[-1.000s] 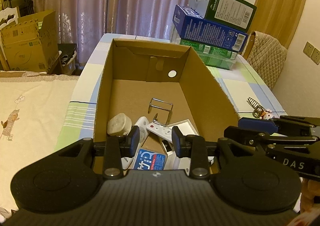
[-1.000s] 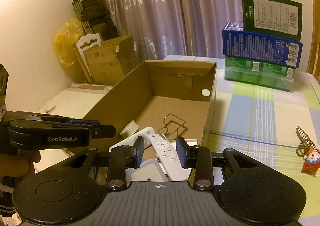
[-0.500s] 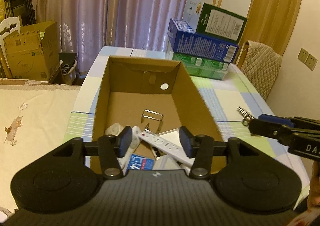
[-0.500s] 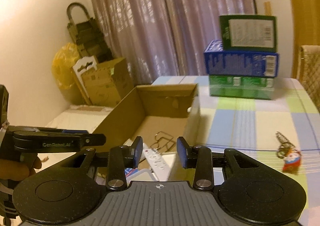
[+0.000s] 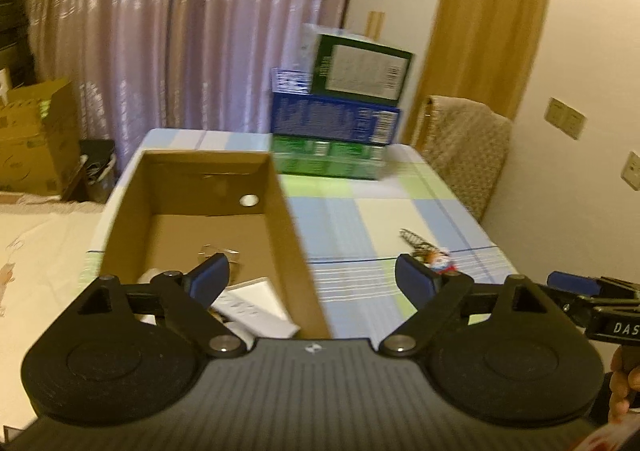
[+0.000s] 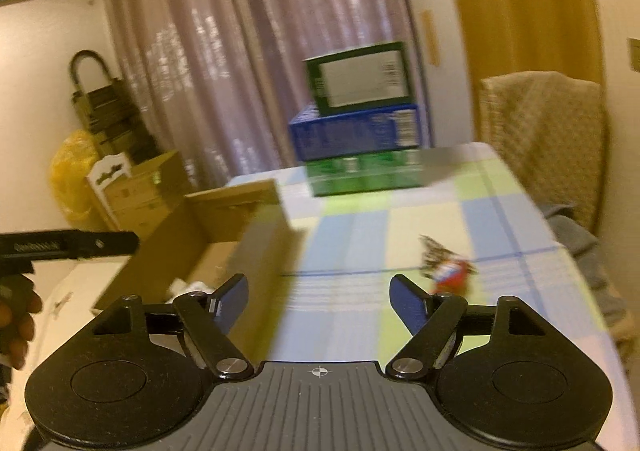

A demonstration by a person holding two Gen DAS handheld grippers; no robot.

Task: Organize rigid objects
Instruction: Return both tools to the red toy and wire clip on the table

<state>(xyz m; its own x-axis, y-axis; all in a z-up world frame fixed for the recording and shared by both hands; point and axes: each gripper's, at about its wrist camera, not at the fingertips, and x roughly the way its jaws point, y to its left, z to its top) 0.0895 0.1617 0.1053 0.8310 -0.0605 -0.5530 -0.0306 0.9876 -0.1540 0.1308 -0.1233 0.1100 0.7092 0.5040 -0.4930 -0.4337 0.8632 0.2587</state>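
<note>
Both grippers, left and right, have just been opening and stand wide with nothing between them. The box holds several items; the keychain lies loose on the tabletop. Likely next: the right gripper reaches it and closes.
</note>
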